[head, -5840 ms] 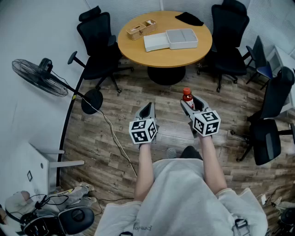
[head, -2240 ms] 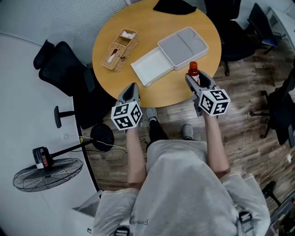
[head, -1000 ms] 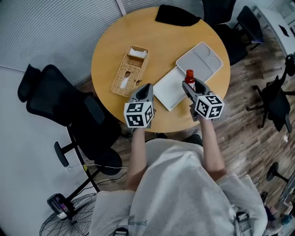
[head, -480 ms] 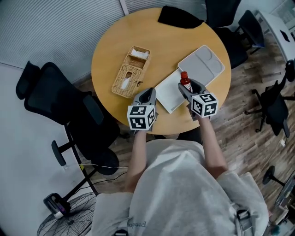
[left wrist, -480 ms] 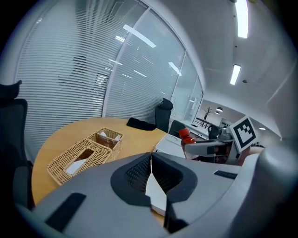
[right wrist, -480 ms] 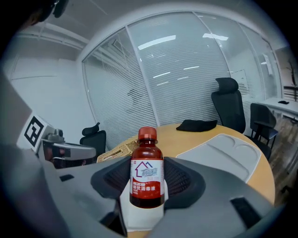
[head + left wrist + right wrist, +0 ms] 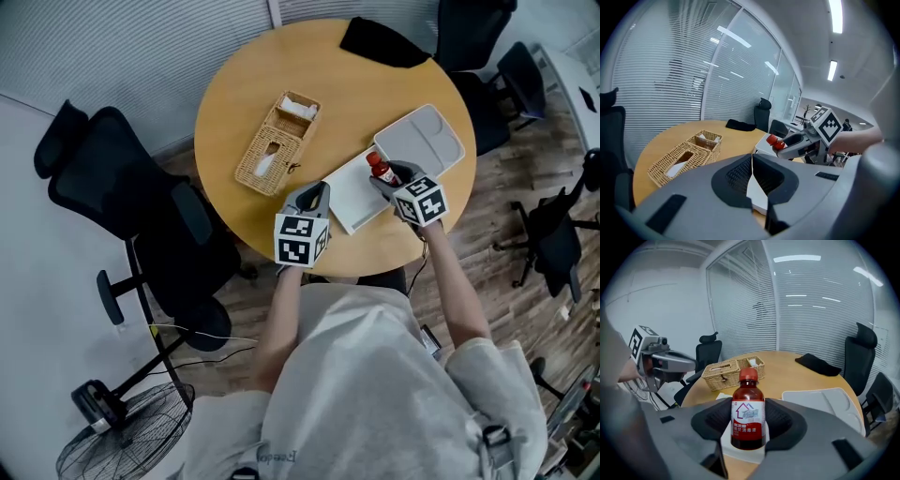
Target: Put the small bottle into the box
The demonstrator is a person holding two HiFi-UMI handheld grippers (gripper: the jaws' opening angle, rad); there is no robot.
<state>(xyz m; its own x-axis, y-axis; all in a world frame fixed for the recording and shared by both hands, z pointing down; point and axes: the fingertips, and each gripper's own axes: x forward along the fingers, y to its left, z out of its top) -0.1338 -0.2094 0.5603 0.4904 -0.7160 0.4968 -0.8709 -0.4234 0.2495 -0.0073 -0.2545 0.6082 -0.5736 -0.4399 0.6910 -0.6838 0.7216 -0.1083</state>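
Observation:
The small bottle [image 7: 379, 168] [image 7: 748, 411] has dark red liquid, a red cap and a white label. My right gripper [image 7: 387, 178] [image 7: 748, 422] is shut on it and holds it upright, slightly tilted, over the near end of the open white box [image 7: 352, 195] [image 7: 738, 449]. The box's grey lid [image 7: 419, 139] [image 7: 826, 401] lies just beyond. My left gripper [image 7: 314, 195] [image 7: 751, 165] hovers over the table's front edge left of the box, jaws shut with nothing between them. In the left gripper view the bottle's cap [image 7: 774, 142] shows at right.
On the round wooden table [image 7: 244, 89] a wicker tissue basket [image 7: 277, 141] [image 7: 688, 154] [image 7: 733, 367] stands left of the box. A black cloth [image 7: 384, 42] [image 7: 818, 364] lies at the far edge. Black office chairs [image 7: 141, 220] ring the table; a fan [image 7: 117, 441] stands on the floor.
The person walked up to the table. Since half a second ago the right gripper has carried the bottle slightly forward over the white box; the left gripper stayed shut beside it.

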